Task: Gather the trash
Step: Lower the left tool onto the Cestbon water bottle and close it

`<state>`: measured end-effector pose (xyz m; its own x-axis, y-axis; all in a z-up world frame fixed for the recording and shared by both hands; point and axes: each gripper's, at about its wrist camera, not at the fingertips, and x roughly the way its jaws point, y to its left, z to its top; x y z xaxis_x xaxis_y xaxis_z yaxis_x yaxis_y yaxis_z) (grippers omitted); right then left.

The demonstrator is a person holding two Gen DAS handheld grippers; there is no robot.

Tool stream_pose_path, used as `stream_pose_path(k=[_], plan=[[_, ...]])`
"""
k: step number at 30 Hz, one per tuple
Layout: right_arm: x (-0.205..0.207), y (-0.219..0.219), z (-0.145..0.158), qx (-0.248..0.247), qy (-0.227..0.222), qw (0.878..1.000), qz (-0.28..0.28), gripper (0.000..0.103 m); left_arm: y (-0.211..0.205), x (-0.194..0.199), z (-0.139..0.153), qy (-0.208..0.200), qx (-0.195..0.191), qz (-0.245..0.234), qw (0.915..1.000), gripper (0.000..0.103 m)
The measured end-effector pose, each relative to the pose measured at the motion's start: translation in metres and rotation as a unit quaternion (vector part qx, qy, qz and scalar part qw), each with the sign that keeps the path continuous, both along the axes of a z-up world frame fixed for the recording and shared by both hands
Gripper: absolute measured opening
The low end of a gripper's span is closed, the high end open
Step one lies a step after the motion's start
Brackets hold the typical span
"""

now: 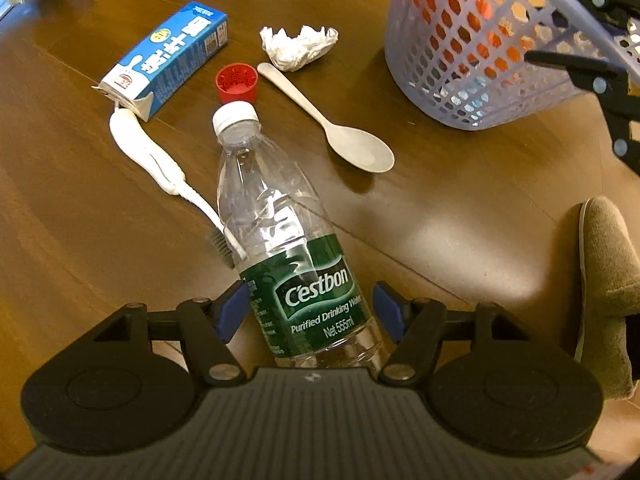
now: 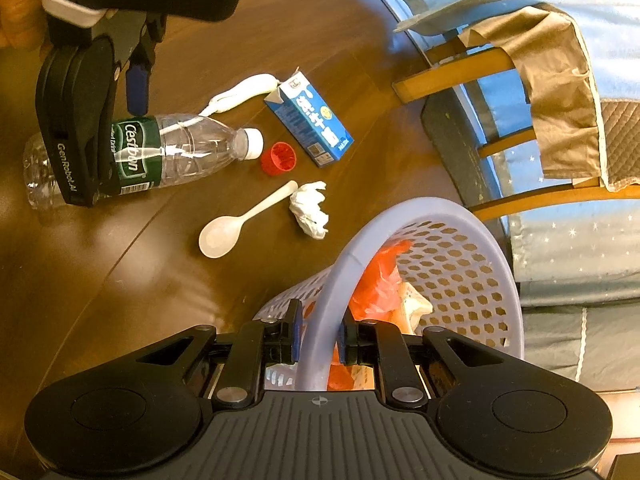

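Because it lies on its side on the brown wooden tabletop, the clear plastic bottle can be approached from above, and it is straddled at its green label by the left gripper. The blue fingers are held apart on either side of the label; whether they touch it cannot be told, and no squeeze is seen, so the bottle appears not yet gripped. Around the bottle, more trash is scattered: a white toothbrush tucked partly under it, a red cap just beyond its white lid, a pale spoon, a crumpled tissue and a blue carton. Further out, a lilac mesh basket is tilted toward the trash, its rim clamped between the nearly closed fingers of the right gripper, presumably so items can be dropped in. Orange and white waste is already inside.
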<state>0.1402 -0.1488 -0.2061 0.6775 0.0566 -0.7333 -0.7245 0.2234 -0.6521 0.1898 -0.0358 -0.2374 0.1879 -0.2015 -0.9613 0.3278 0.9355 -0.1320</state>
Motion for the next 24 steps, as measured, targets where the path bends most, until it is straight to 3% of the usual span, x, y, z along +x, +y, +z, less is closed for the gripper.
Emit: stream_pose_path(k=[10,16,24], plan=[[0.001,0.001,0.001,0.002,0.0,1.0,-0.003,0.013,-0.002,0.001,-0.006,0.0,0.008,-0.018,0.9998,0.067],[0.002,0.001,0.0,0.002,0.0,1.0,-0.003,0.013,-0.003,0.003,-0.004,-0.013,0.054,-0.061,0.9966,0.067],[0.002,0.001,0.0,0.004,0.0,1.0,-0.004,0.013,0.006,0.011,-0.015,0.007,0.027,-0.024,0.9993,0.068]])
